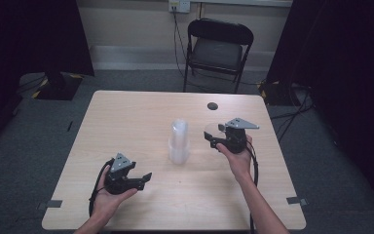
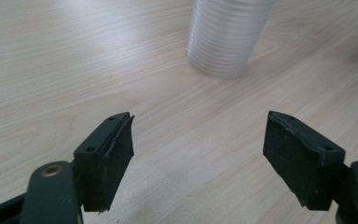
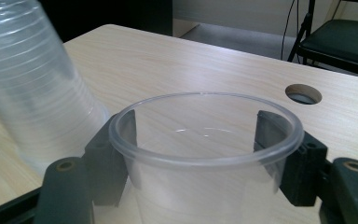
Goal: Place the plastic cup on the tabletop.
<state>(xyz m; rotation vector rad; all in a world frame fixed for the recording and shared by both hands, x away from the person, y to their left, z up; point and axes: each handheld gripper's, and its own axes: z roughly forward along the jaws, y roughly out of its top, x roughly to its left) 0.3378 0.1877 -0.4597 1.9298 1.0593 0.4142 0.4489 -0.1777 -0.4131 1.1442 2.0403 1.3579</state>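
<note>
A stack of clear plastic cups (image 1: 179, 141) stands upside down at the middle of the wooden table (image 1: 126, 117); I see it too in the left gripper view (image 2: 226, 35) and the right gripper view (image 3: 32, 93). My right gripper (image 1: 213, 134) is shut on a single clear cup (image 3: 205, 154), mouth up, its black pads (image 3: 265, 130) pressing the wall from both sides, just right of the stack. In the high view that cup (image 1: 214, 128) shows at the gripper's front. My left gripper (image 1: 145, 179) rests near the front left, open, with nothing between its pads (image 2: 116, 158); it points toward the stack.
A round cable hole (image 1: 213, 106) lies in the table near its far edge, right of centre. A black folding chair (image 1: 217, 51) stands behind the table. Dark curtains hang at both sides, and cables run over the carpet at the right.
</note>
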